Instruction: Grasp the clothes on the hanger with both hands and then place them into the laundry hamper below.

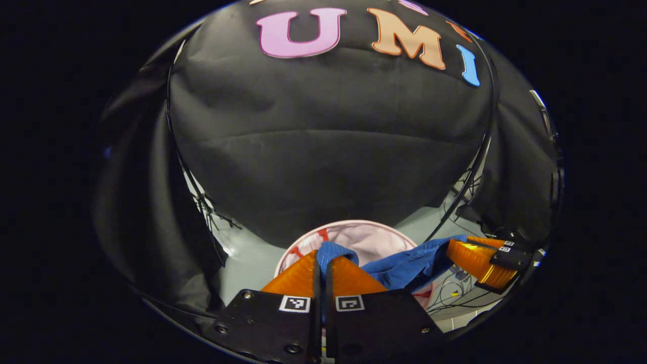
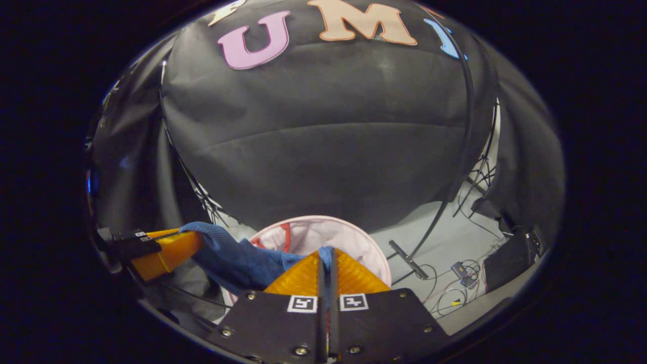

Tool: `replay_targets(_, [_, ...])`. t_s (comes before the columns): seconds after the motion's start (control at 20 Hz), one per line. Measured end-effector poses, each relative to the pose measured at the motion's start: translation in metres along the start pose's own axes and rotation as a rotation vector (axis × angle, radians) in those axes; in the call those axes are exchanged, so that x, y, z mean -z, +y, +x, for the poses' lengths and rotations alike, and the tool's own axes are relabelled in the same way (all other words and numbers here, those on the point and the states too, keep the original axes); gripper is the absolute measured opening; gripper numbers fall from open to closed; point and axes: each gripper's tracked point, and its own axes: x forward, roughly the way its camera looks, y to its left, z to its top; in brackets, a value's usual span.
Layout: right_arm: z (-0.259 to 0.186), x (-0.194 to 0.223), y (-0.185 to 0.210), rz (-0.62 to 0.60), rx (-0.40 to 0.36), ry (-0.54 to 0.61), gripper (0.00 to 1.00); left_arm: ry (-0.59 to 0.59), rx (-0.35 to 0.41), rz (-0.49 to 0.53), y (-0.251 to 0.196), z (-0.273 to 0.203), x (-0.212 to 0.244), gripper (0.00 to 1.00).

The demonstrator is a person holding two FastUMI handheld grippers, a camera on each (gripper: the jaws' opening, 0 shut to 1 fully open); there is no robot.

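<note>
Both orange-fingered tools are closed tight on the blue knitted garment (image 1: 404,263), the left tool (image 1: 323,263) and right tool (image 2: 327,263) each pinching one end so it hangs stretched above the round pale-pink fabric laundry hamper (image 2: 354,237), ready to drop. The hanger and the hamper's depth are hidden.

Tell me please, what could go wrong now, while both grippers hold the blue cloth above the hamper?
1. The blue garment sags between the left gripper and the right gripper; if they open at different times, it may swing and catch on the hamper rim.
2. Each gripper pinches only a small edge, so the cloth might slip early.
3. Cables lie beside the hamper; a miss could land there.
</note>
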Motion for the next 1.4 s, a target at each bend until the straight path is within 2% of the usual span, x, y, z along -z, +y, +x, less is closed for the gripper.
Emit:
replay_targets(0.05, [0.001, 0.000, 0.001, 0.016, -0.001, -0.002, 0.02, 0.029, 0.005, 0.003, -0.002, 0.004, 0.007, 0.05])
replay_targets(0.1, [0.000, 0.001, 0.000, 0.027, 0.000, -0.004, 0.11, 0.054, 0.023, -0.002, -0.006, 0.007, 0.016, 0.05])
replay_targets(0.15, [0.001, -0.001, -0.003, 0.030, 0.018, -0.010, 0.20, 0.090, 0.040, -0.011, -0.008, 0.009, 0.024, 0.12])
replay_targets(0.2, [-0.001, -0.001, -0.004, 0.030, 0.025, -0.016, 0.31, 0.085, 0.047, -0.022, -0.006, 0.011, 0.027, 0.15])
replay_targets(0.25, [-0.004, -0.001, -0.006, 0.024, 0.039, -0.017, 0.27, 0.084, 0.063, -0.032, -0.008, 0.009, 0.028, 0.21])
replay_targets(0.3, [-0.005, 0.001, -0.008, 0.019, 0.051, -0.018, 0.42, 0.080, 0.063, -0.038, -0.011, 0.005, 0.023, 0.26])
replay_targets(0.35, [-0.006, 0.002, -0.005, 0.021, 0.045, -0.019, 0.42, 0.082, 0.060, -0.038, -0.013, 0.004, 0.021, 0.41])
replay_targets(0.45, [-0.013, 0.005, -0.004, 0.018, 0.050, -0.022, 0.58, 0.086, 0.057, -0.040, -0.009, 0.000, 0.024, 0.60])
replay_targets(0.5, [-0.017, 0.007, -0.003, 0.020, 0.053, -0.023, 0.79, 0.092, 0.076, -0.043, -0.013, -0.003, 0.027, 0.75])
replay_targets(0.55, [-0.020, 0.010, -0.003, 0.030, 0.054, -0.018, 0.77, 0.093, 0.096, -0.045, -0.018, -0.007, 0.028, 0.75])
replay_targets(0.6, [-0.021, 0.014, -0.002, 0.036, 0.052, -0.018, 0.80, 0.083, 0.104, -0.041, -0.019, -0.011, 0.028, 0.70])
replay_targets(0.65, [-0.025, 0.014, -0.003, 0.034, 0.062, -0.018, 0.94, 0.073, 0.101, -0.031, -0.018, -0.016, 0.028, 0.74])
replay_targets(0.7, [-0.028, 0.017, -0.006, 0.028, 0.077, -0.018, 0.98, 0.062, 0.087, -0.022, -0.014, -0.021, 0.031, 0.77])
replay_targets(0.75, [-0.034, 0.018, -0.008, 0.021, 0.086, -0.019, 0.97, 0.050, 0.079, -0.016, -0.011, -0.025, 0.031, 0.89])
replay_targets(0.85, [-0.042, 0.020, -0.009, 0.024, 0.089, -0.024, 0.96, 0.038, 0.065, -0.021, -0.012, -0.029, 0.032, 0.93])
replay_targets(1.05, [-0.061, 0.015, -0.008, 0.028, 0.094, -0.042, 0.95, 0.010, 0.041, 0.023, -0.008, -0.044, 0.033, 0.94])
replay_targets(1.1, [-0.066, 0.014, -0.008, 0.023, 0.097, -0.049, 1.00, -0.008, 0.030, 0.032, -0.005, -0.048, 0.030, 0.95])
replay_targets(1.15, [-0.070, 0.013, -0.008, 0.020, 0.100, -0.056, 1.00, -0.016, 0.025, 0.032, -0.004, -0.054, 0.026, 0.95])
replay_targets(1.2, [-0.075, 0.012, -0.006, 0.021, 0.098, -0.061, 0.95, -0.024, 0.024, 0.038, -0.004, -0.061, 0.025, 0.95])
replay_targets(1.25, [-0.078, 0.009, -0.003, 0.022, 0.092, -0.065, 1.00, -0.038, 0.010, 0.037, -0.001, -0.064, 0.022, 0.95])
replay_targets(1.3, [-0.083, 0.007, 0.000, 0.021, 0.089, -0.072, 0.95, -0.047, 0.012, 0.041, -0.001, -0.067, 0.019, 0.95])
replay_targets(1.35, [-0.088, 0.003, 0.001, 0.021, 0.090, -0.081, 1.00, -0.058, 0.010, 0.036, 0.000, -0.075, 0.014, 0.95])
replay_targets(1.4, [-0.093, 0.001, 0.001, 0.020, 0.092, -0.091, 1.00, -0.068, 0.013, 0.030, 0.004, -0.080, 0.011, 0.95])
